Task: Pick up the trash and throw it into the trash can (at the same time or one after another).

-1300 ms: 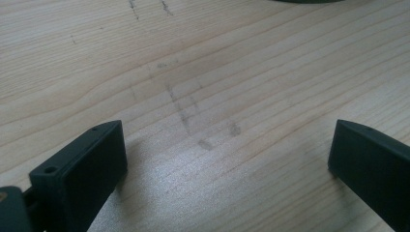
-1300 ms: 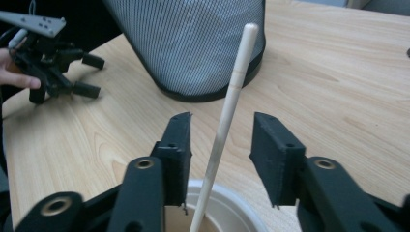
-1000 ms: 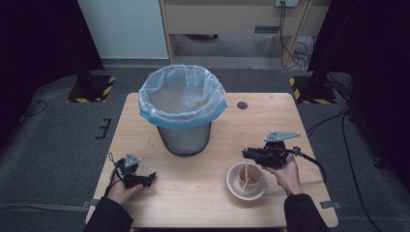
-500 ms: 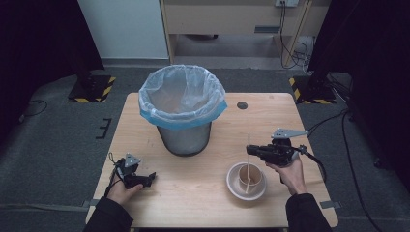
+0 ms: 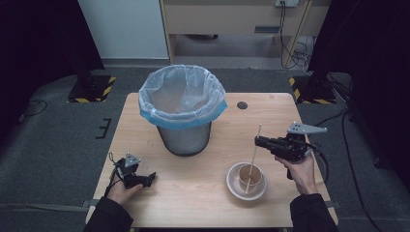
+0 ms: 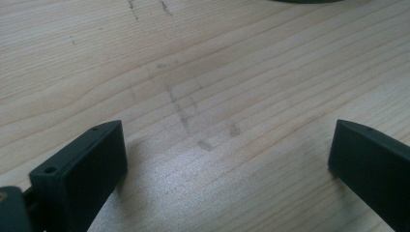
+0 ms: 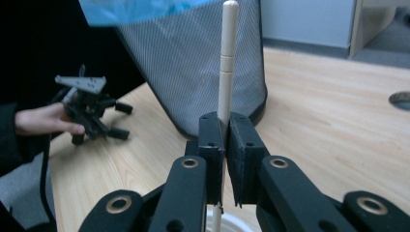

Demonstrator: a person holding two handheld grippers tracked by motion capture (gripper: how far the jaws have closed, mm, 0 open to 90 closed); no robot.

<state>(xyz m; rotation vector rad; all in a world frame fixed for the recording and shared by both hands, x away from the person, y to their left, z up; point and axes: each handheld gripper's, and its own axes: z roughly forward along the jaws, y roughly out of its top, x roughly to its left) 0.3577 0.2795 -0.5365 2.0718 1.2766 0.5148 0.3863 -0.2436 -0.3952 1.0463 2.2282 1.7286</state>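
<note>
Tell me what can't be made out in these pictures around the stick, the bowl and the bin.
- Lower end of the wooden stick: right gripper view, hidden behind the right claw clamped on it.
- Inside of the cup in the bowl: high view, too small to tell what it holds.
- Bottom of the bin: high view, veiled by the plastic liner.
- Left claw: left gripper view, both jaws cut off by the frame edges.

Wooden table [image 5: 193, 193] on grey carpet [image 5: 58, 159], with a round hole [image 5: 242, 105] near its far edge. Mesh bin [image 5: 184, 139] with a blue-rimmed liner [image 5: 183, 96] stands upright at the table's middle. Beyond: white panel [image 5: 126, 29], wooden cabinet [image 5: 232, 17], cables [image 5: 295, 43], and two hazard-striped bases [image 5: 92, 89], left and right.
</note>
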